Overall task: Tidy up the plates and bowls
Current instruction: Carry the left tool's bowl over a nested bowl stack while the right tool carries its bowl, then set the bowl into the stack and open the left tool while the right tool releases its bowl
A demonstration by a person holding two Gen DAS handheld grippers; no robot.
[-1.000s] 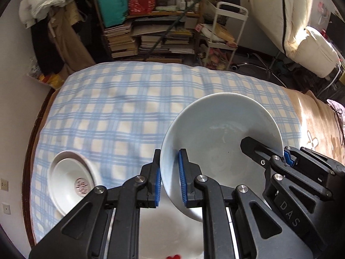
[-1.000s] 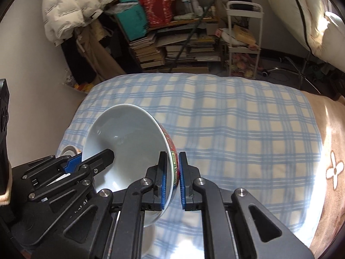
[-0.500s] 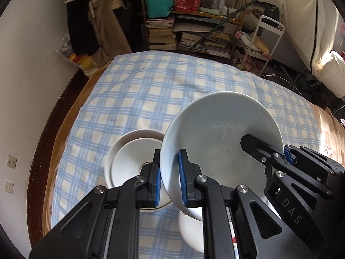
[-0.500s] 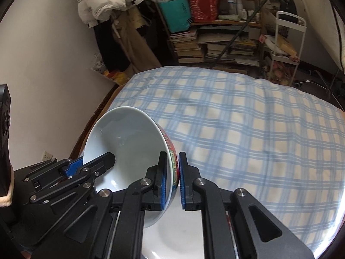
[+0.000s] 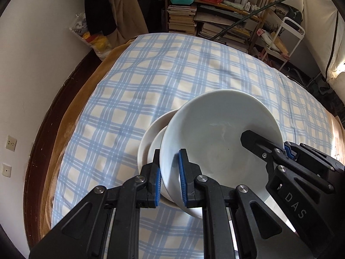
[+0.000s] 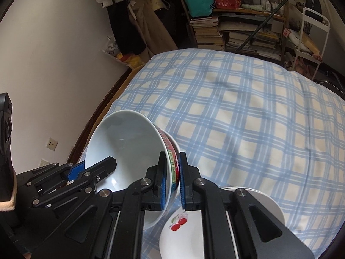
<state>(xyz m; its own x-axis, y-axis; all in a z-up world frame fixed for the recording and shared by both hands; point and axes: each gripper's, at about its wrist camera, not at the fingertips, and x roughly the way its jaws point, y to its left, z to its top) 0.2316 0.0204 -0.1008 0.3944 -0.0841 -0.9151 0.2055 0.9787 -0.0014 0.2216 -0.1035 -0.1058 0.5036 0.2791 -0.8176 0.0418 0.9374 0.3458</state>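
Landmark: blue-check cloth (image 5: 172,82) spread over the bed.

Left wrist view, left to right:
- Off the cloth's left edge: wall sockets (image 5: 10,143), dark wooden rim (image 5: 64,90), tan blanket border.
- On the cloth, left of centre: white dishes (image 5: 148,144), nested, lying flat; mostly hidden behind the bowl.
- Left gripper (image 5: 169,174) clamped narrow on the near-left rim of the bowl (image 5: 220,133); one blue pad inside the rim, one outside.
- Bowl white inside, tilted, mouth toward the camera, held above the cloth and overlapping the dishes. Contact with the dishes: cannot tell.
- Right gripper (image 5: 284,149) clamped on the opposite rim, at the bowl's right side.
- Beyond the cloth's far edge: bookshelf (image 5: 226,21), white cart (image 5: 289,38).

Right wrist view, left to right:
- Left gripper (image 6: 86,168) entering from the left, pinching the far rim of the bowl (image 6: 127,149).
- Right gripper (image 6: 172,179) clamped narrow on the near rim; red-and-green band on the bowl's outer wall between the pads.
- Below the gripper, on the cloth's near edge: plate (image 6: 183,233) with a cherry print, partly hidden by the fingers.
- Right of that: open cloth (image 6: 248,118).
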